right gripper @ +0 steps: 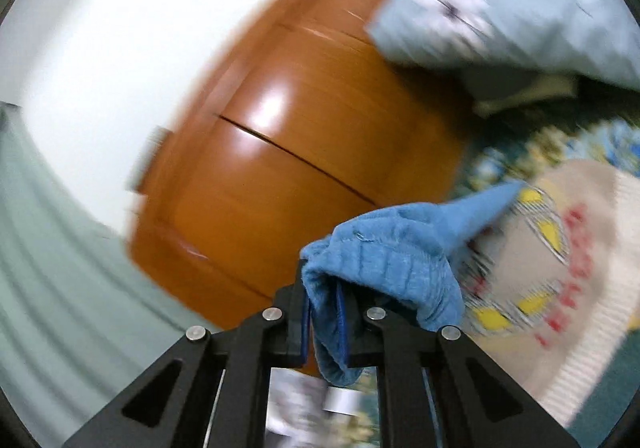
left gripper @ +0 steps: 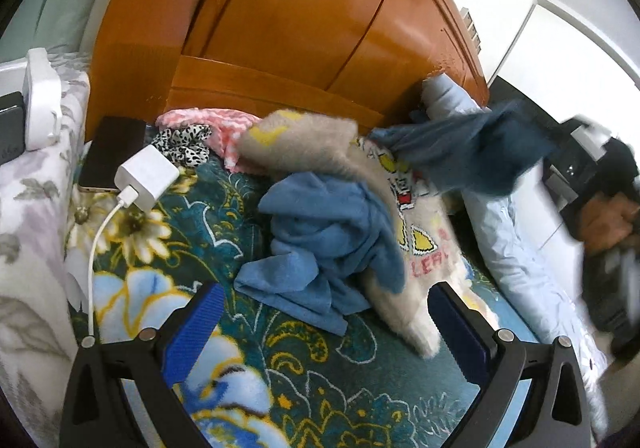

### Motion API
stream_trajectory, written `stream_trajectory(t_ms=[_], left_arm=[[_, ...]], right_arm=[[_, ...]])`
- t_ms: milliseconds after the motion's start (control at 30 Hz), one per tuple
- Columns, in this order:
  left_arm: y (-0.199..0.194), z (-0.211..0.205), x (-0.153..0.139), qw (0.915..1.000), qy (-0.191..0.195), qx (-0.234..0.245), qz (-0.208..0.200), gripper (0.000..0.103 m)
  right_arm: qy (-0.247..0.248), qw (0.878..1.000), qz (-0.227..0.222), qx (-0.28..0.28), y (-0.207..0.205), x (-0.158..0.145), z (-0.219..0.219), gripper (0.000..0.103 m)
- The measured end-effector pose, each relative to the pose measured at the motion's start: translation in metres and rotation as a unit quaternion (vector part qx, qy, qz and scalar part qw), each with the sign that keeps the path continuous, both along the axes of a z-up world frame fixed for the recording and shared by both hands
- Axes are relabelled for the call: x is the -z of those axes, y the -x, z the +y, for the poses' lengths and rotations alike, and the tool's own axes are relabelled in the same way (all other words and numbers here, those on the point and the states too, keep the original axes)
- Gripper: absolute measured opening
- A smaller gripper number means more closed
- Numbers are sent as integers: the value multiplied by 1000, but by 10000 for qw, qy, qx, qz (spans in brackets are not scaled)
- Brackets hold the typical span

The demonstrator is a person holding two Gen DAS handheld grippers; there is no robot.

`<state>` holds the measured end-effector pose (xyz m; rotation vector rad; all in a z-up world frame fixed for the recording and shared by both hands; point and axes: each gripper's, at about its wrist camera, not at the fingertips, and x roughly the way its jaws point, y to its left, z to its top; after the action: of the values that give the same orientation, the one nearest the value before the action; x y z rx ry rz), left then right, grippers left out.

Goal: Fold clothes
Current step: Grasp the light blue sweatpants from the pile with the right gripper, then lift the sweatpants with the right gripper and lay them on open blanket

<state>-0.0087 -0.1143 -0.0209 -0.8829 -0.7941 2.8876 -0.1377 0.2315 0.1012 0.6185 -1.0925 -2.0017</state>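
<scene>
A light blue terry cloth (left gripper: pixel 320 240) lies bunched on the floral blanket (left gripper: pixel 320 388), against a beige sweater (left gripper: pixel 404 208) with a yellow and red print. My left gripper (left gripper: pixel 332 324) hovers low just before this heap, open, with nothing between its blue pads. A darker, blurred blue cloth (left gripper: pixel 472 152) stretches through the air to the right, towards a hand (left gripper: pixel 608 224) on a black tool. In the right wrist view my right gripper (right gripper: pixel 324 312) is shut on a fold of blue cloth (right gripper: pixel 384 264), raised in front of the headboard; the sweater (right gripper: pixel 560 256) lies to its right.
An orange wooden headboard (left gripper: pixel 300 28) closes the far side. A dark phone (left gripper: pixel 112 152), a white charger (left gripper: pixel 146 176) with its cable, a spotted cloth (left gripper: pixel 184 144) and a pink chevron cloth (left gripper: pixel 224 128) lie at the left. Pale blue bedding (left gripper: pixel 512 240) runs along the right.
</scene>
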Motion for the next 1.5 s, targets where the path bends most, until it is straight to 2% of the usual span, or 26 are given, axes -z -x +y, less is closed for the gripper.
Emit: stream_trajectory(t_ms=[167,233,333,400,533,600,667,767,833,967,1200,1333,1433,1500], left_arm=[[2,6,0,9999,53,112,-44,103],[2,8,0,9998,81,146,-54,103],[4,13,1,9996,140,234,-105,103],[4,16,2,9995,144,276,-108,103],[1,20,-1,9992,127,384,-67,103],[1,21,-1,9990,124,424,-62,103],[2,21,-1,9990,90,429,-82,103],[2,22,0,9989,12,465,-91,103],[1,24,-2,9987,12,503,-76,103],[-2,28,-6,9984,21,572,-42,103],[-18,46,-24,9961,59,867,141,103],[-40,73,-42,9910,426,1224,331,103],[-62,97,-52,9838,742,1579,420,103],[-77,115,-55,9789,908,1794,375,103]], right_arm=[[536,9959,725,-53,-30,-71,16,7],[416,9956,832,60,-32,-93,18,6],[-200,9964,812,136,-41,-126,10,6],[-287,9972,692,52,-42,-129,5,6],[178,9983,534,126,-43,-123,18,6],[323,9978,560,160,-45,-130,24,6],[373,9962,779,135,-52,-148,27,6],[341,9908,1304,112,-72,-190,27,6],[254,9883,1494,164,-85,-215,29,6],[-35,9812,1886,416,-119,-268,37,6],[-229,9636,2480,974,-196,-339,75,6],[-851,9608,2283,1322,-244,-360,85,6],[-1351,9581,1985,1561,-280,-355,97,6],[-1491,9566,1833,1705,-302,-347,107,6]])
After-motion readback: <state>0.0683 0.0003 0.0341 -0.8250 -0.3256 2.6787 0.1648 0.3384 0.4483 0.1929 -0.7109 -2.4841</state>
